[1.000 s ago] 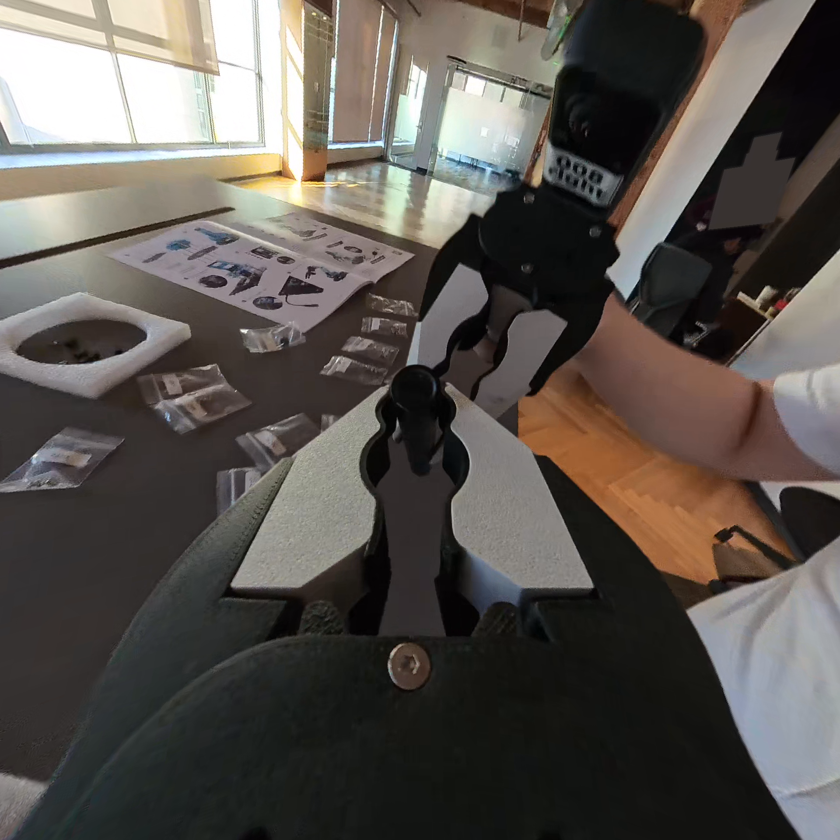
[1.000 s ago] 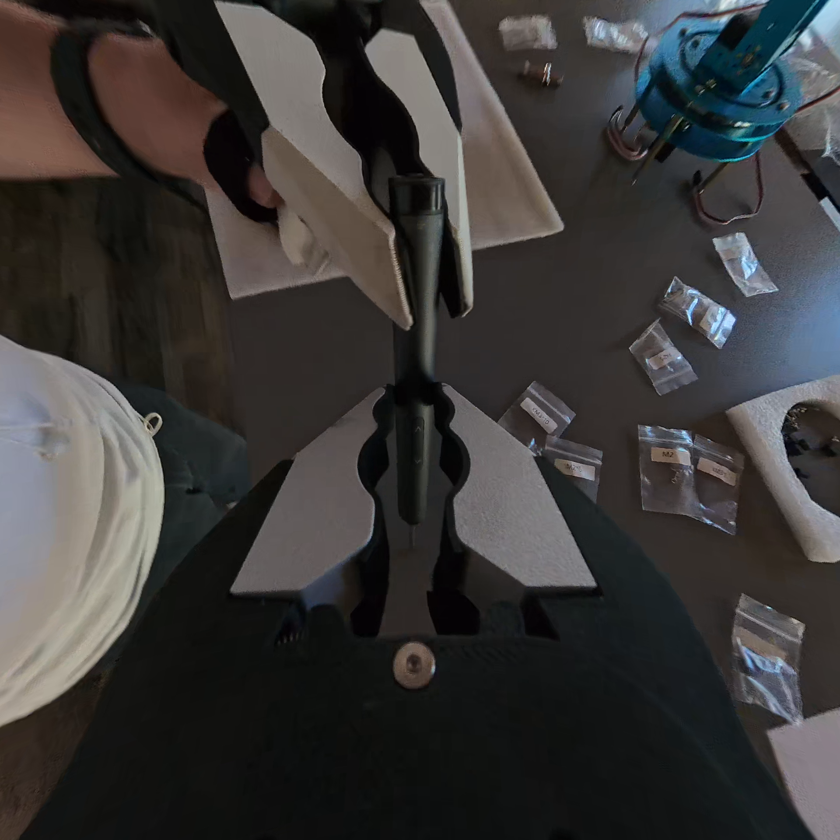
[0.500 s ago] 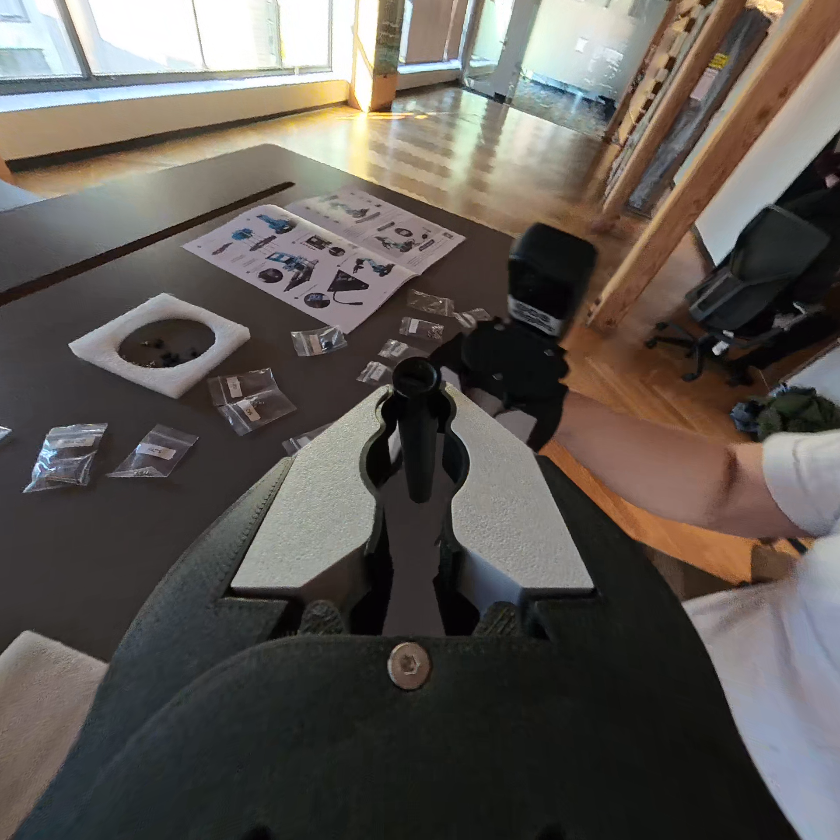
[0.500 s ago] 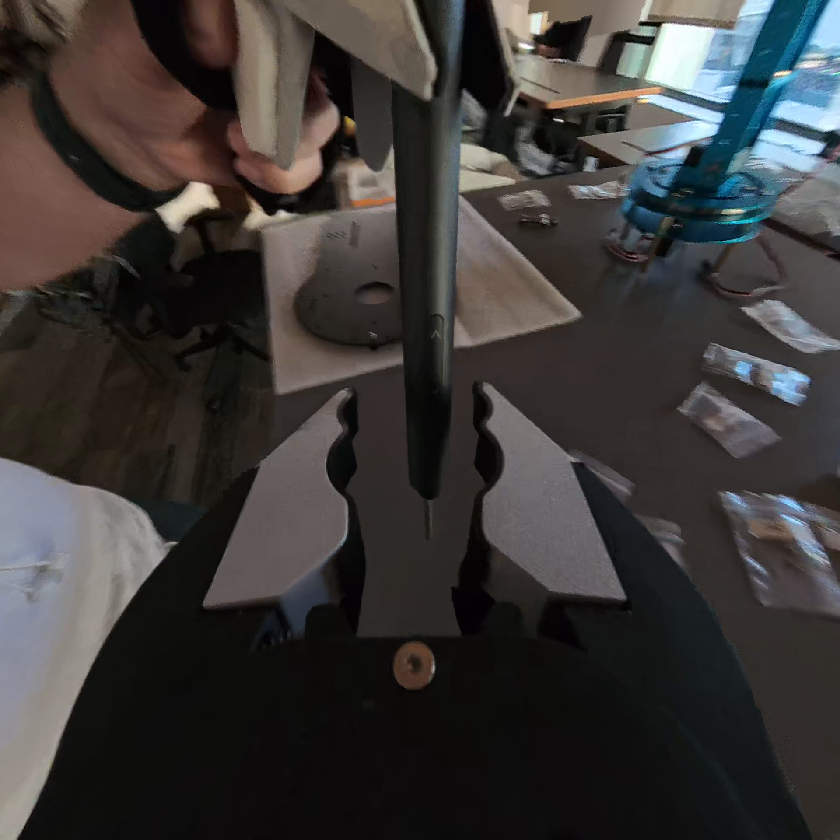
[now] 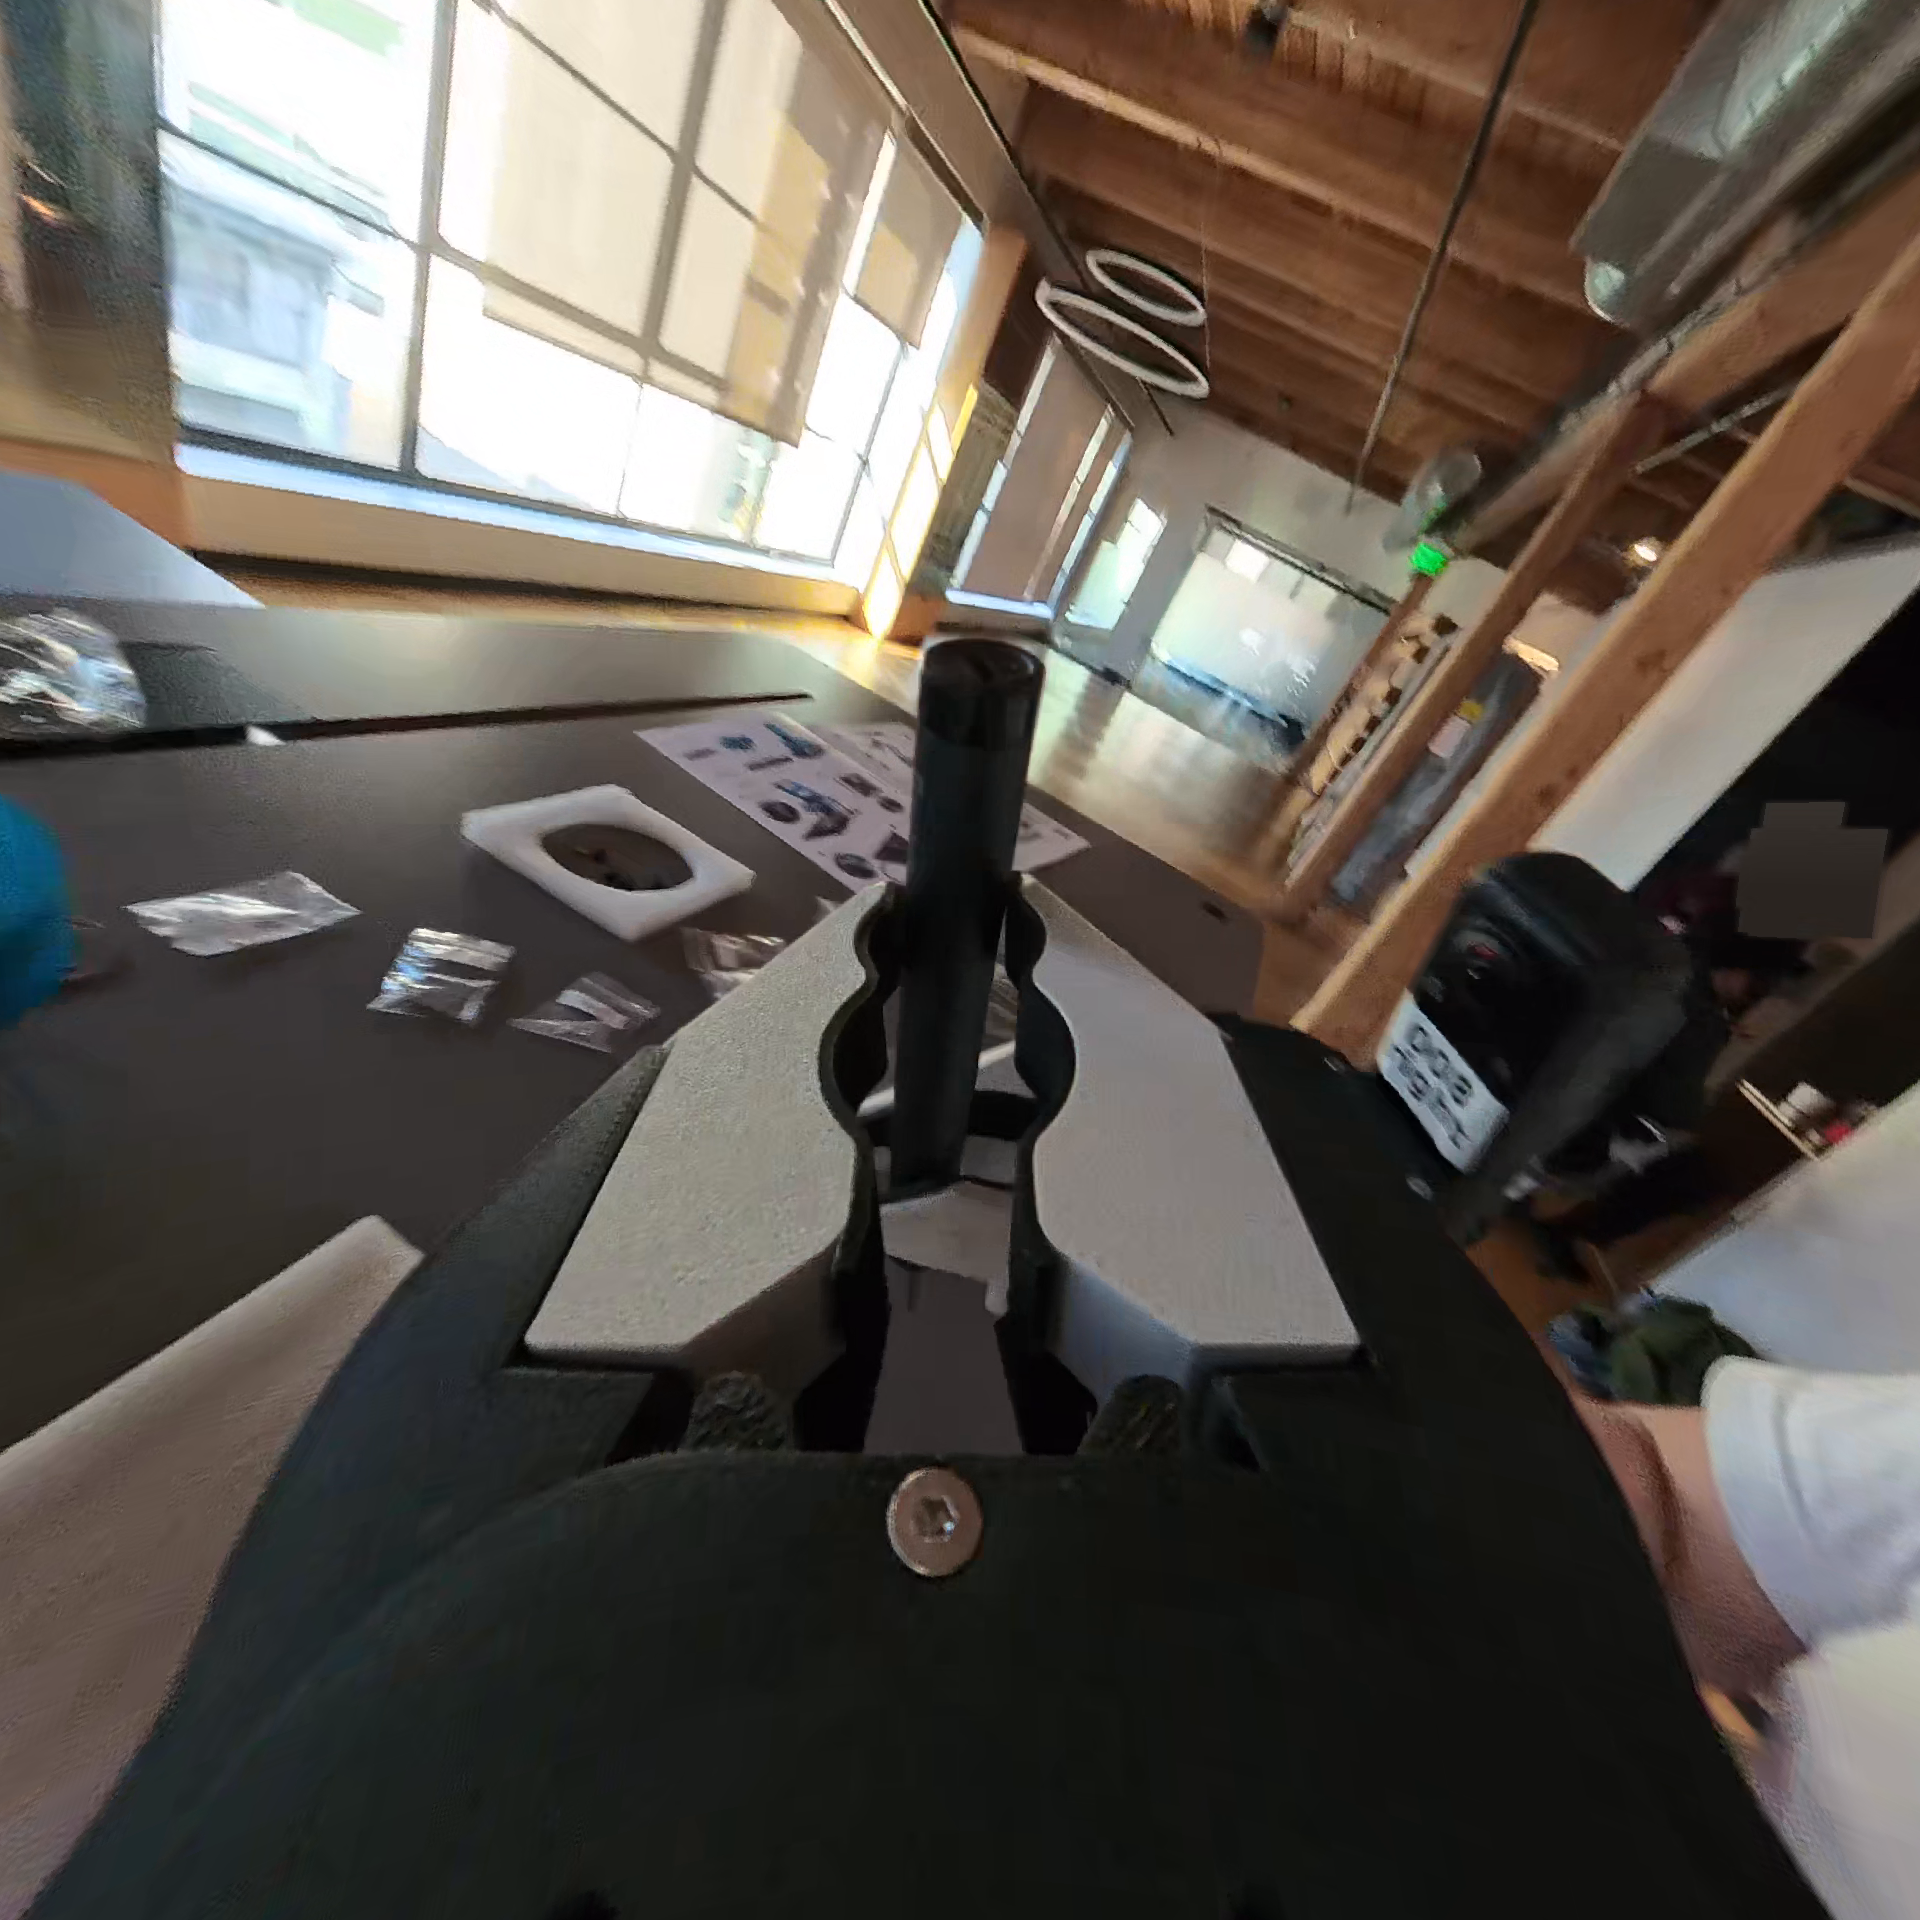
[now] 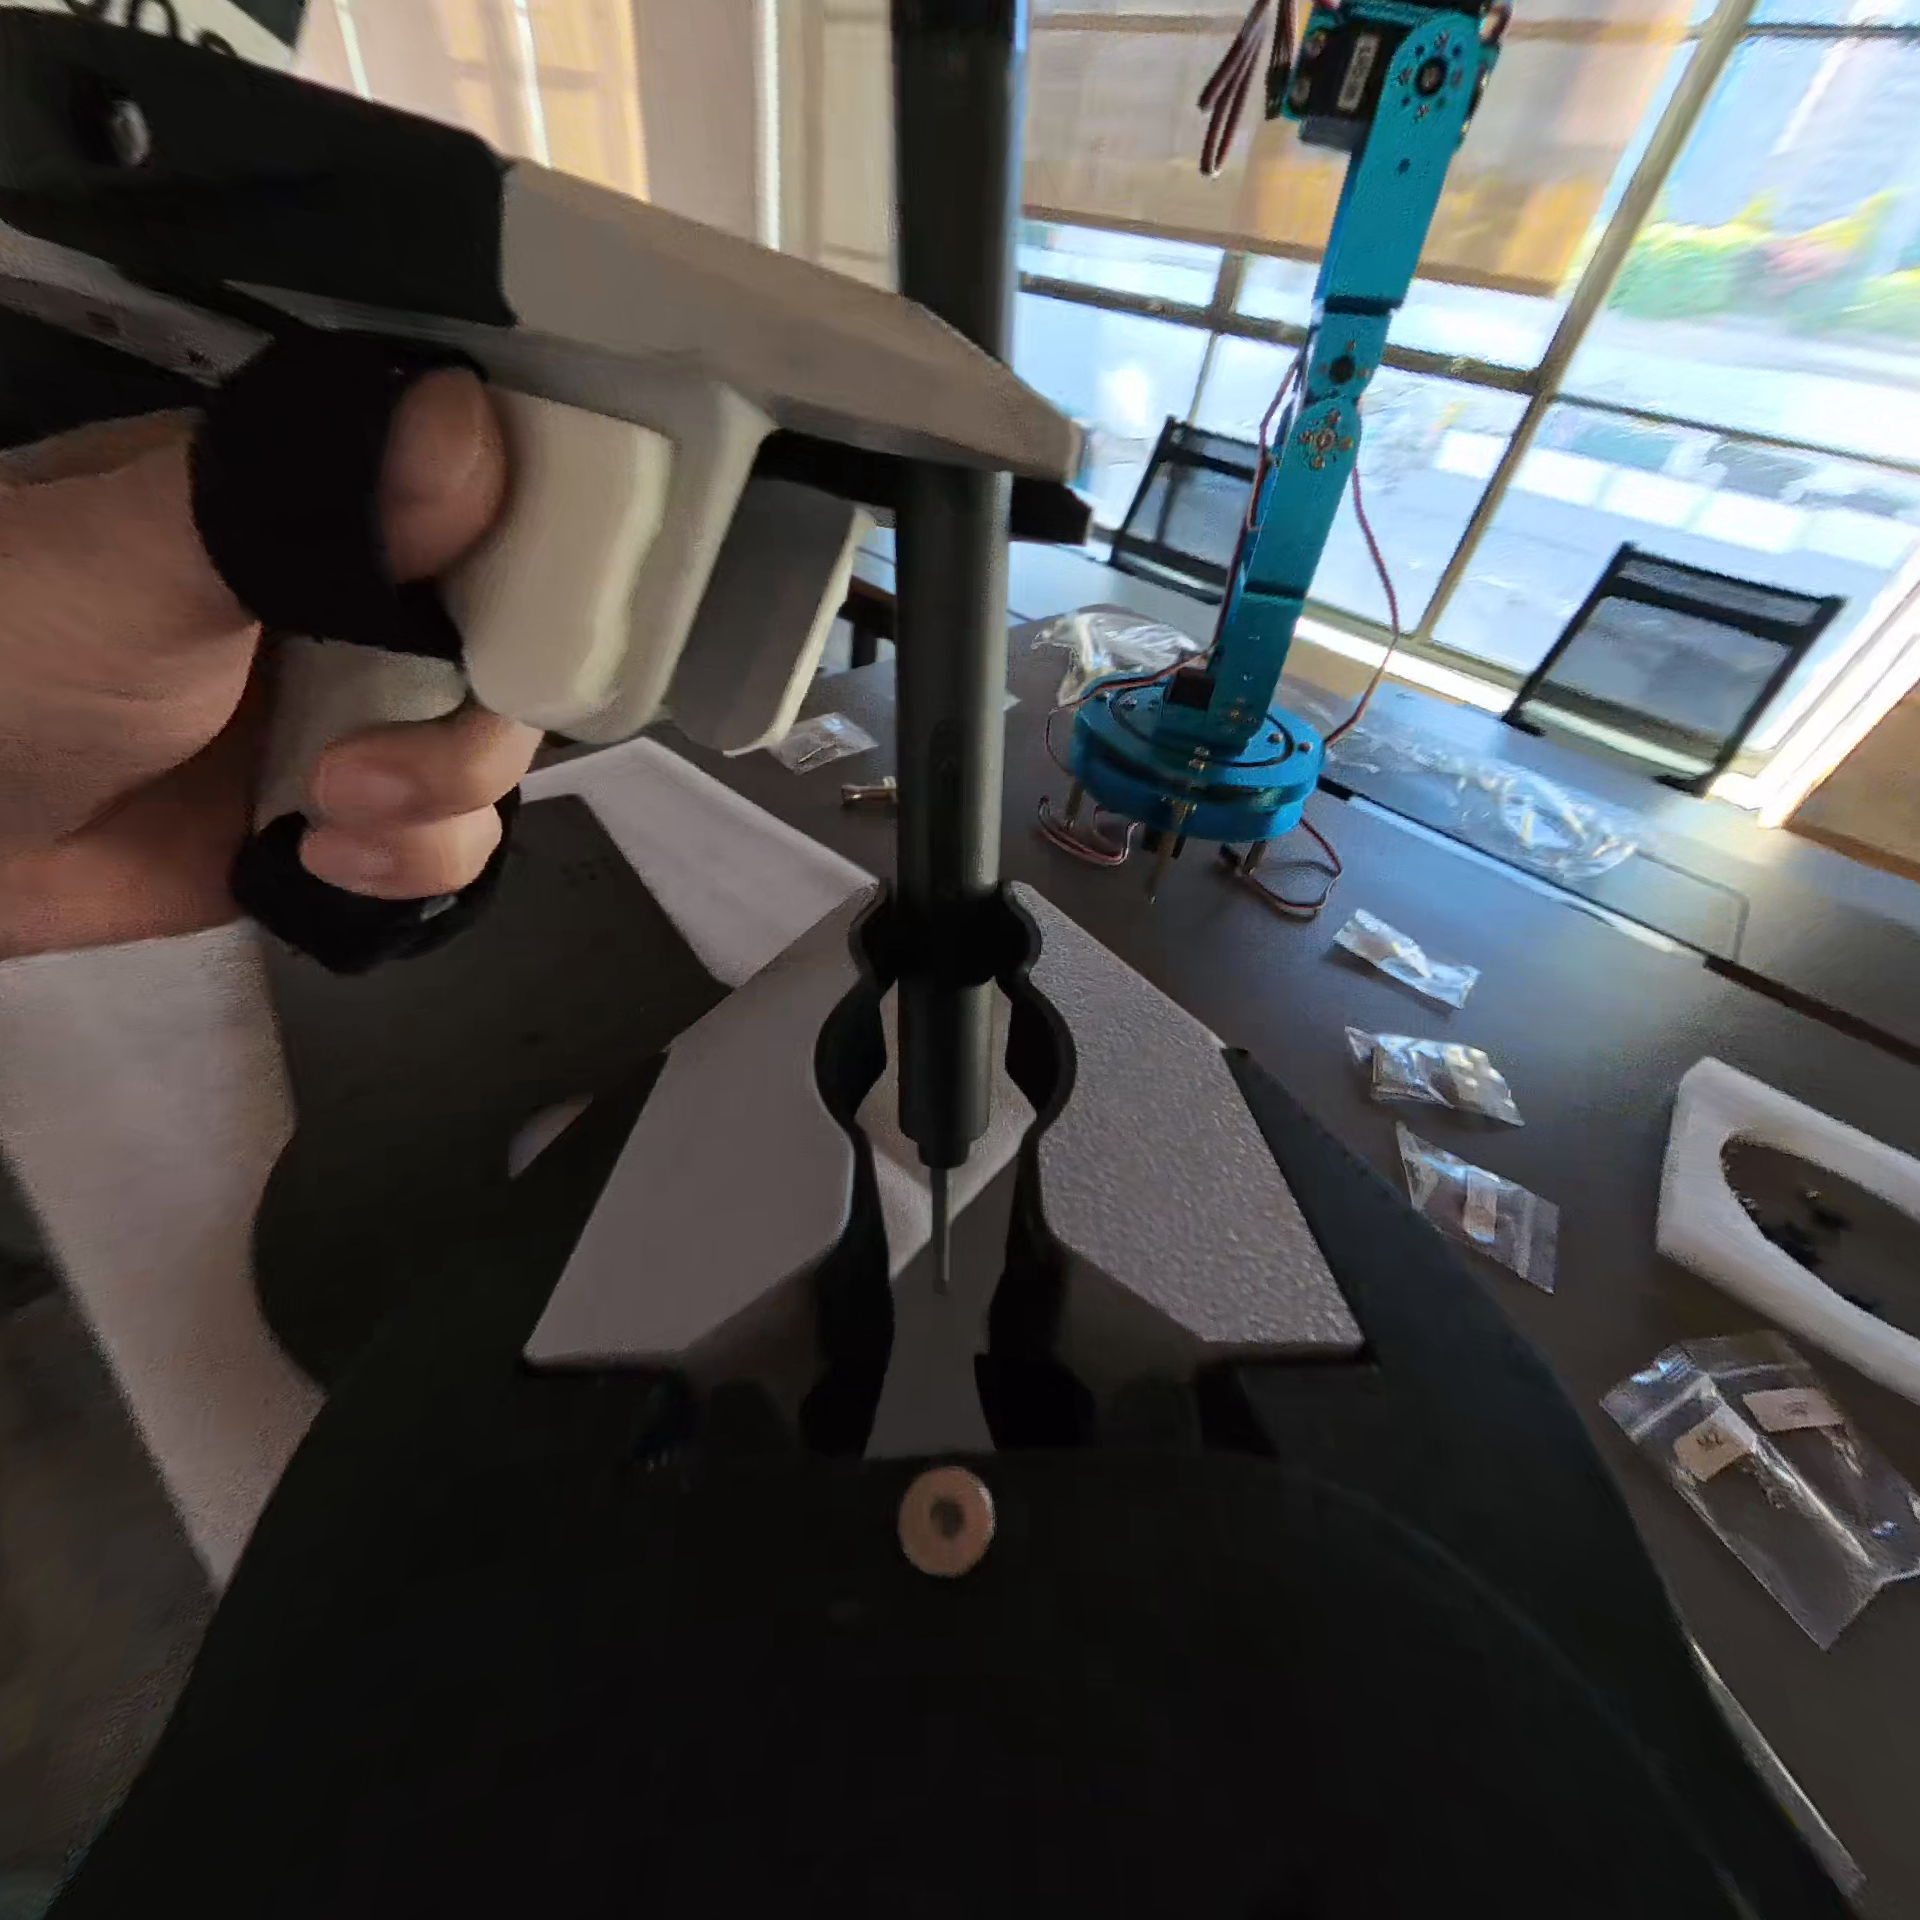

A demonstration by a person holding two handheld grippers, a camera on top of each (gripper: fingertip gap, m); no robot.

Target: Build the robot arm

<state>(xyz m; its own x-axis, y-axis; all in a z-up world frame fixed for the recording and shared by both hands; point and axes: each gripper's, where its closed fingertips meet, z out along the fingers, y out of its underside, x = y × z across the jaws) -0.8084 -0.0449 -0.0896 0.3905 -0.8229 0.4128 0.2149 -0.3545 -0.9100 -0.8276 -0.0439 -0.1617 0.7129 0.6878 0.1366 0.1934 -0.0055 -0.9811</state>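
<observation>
Both grippers hold one dark pen-shaped electric screwdriver (image 5: pixel 961 831), which stands upright above the dark table (image 5: pixel 260 1039). My left gripper (image 5: pixel 951 909) is shut on its upper shaft, and the flat top end sticks out past the fingertips. In the right wrist view the screwdriver (image 6: pixel 948 675) runs down through my right gripper (image 6: pixel 948 930), which is shut on the lower shaft. The thin bit (image 6: pixel 942 1226) points back between the fingers. The left gripper's white fingers (image 6: pixel 831 343) clamp the shaft higher up, held by a gloved hand (image 6: pixel 343 623).
A blue robot arm (image 6: pixel 1195 748) with red wires stands on the table. Several small plastic bags (image 6: pixel 1439 1075) lie around it. A white foam frame (image 5: pixel 608 857), a printed sheet (image 5: pixel 821 784) and a white pad with a dark plate (image 6: pixel 675 842) are nearby. The tips of one gripper are about 7 cm away from the tips of the other.
The right jaws stood open around the screwdriver's tip half a second ago and have closed on the shaft. The left gripper kept its hold. Both views tilted up towards the windows.
</observation>
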